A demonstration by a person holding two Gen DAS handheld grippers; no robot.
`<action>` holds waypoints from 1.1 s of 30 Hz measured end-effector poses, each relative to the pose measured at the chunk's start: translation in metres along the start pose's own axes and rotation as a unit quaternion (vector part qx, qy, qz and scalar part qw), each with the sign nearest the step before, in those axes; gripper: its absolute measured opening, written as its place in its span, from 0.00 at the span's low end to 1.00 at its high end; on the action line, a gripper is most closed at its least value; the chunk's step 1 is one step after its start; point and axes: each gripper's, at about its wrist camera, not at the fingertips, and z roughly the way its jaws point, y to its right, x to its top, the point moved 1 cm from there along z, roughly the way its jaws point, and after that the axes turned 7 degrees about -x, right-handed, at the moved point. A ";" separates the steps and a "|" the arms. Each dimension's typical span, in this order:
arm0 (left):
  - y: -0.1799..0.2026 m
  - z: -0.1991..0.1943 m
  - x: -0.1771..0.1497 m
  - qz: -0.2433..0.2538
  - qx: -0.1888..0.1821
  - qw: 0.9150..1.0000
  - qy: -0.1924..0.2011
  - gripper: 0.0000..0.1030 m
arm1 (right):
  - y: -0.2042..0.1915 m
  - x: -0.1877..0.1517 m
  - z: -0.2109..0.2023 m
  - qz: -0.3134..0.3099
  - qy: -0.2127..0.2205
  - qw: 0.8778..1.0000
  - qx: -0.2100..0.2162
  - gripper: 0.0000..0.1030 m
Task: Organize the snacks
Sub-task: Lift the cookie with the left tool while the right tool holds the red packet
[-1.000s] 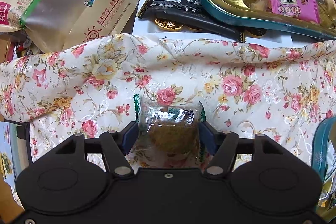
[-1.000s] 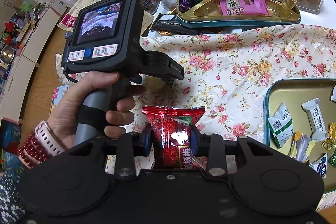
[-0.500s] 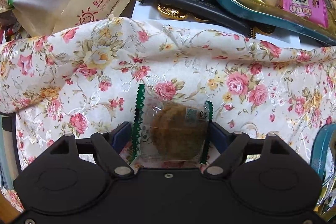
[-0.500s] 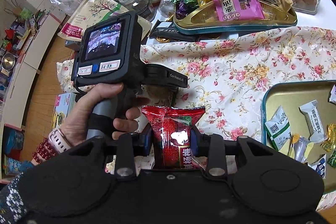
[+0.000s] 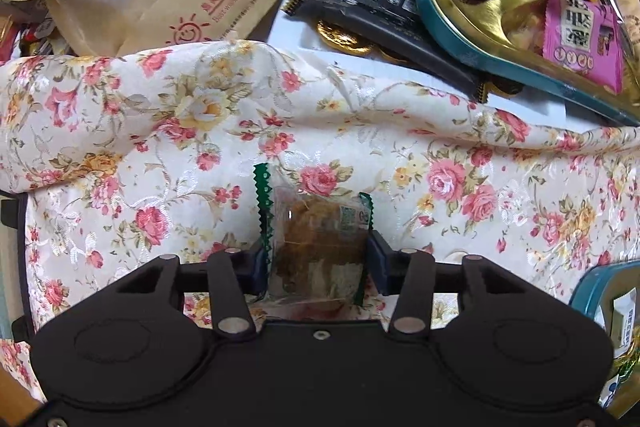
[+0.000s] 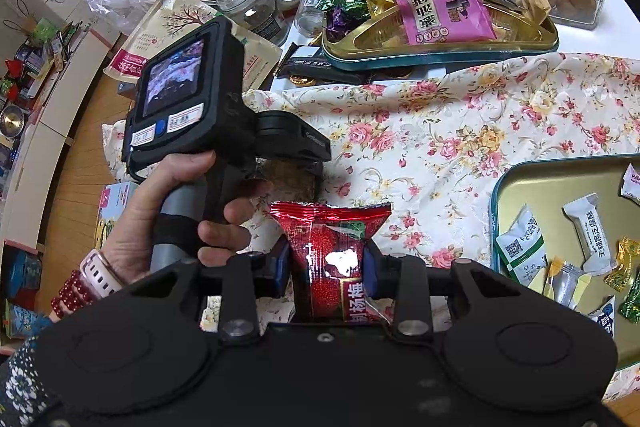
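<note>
Covering table – floral cloth (image 5: 168, 131); left gripper (image 5: 318, 259) closing on cake packet (image 5: 320, 243); right gripper (image 6: 326, 267) clamps red packet (image 6: 332, 247).

Left wrist view: looks straight down, close over the floral cloth (image 5: 168, 131), own fingers (image 5: 378, 261) at the bottom edge. Right wrist view: higher, angled steeply down across the desk (image 6: 616, 15), taking in the left gripper (image 6: 288, 179) from behind. Shared: floral cloth, gold snack tray (image 5: 472, 39) (image 6: 440, 55), black wrapper (image 5: 360, 11).
</note>
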 end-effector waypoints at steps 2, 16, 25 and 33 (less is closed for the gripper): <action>-0.006 -0.005 0.002 -0.007 -0.003 1.000 0.004 0.48 | 0.000 0.001 -0.001 0.001 0.001 1.000 0.000 0.36; -0.010 -0.027 0.001 0.008 0.007 1.000 0.015 0.28 | -0.003 0.001 -0.001 0.003 0.005 1.000 -0.003 0.36; -0.002 -0.007 0.003 0.001 0.021 1.000 0.000 0.29 | -0.005 0.000 0.008 0.002 -0.007 1.000 -0.008 0.36; -0.004 -0.017 0.006 -0.011 0.040 0.999 0.021 0.28 | -0.003 0.003 0.007 0.005 -0.002 1.000 -0.005 0.36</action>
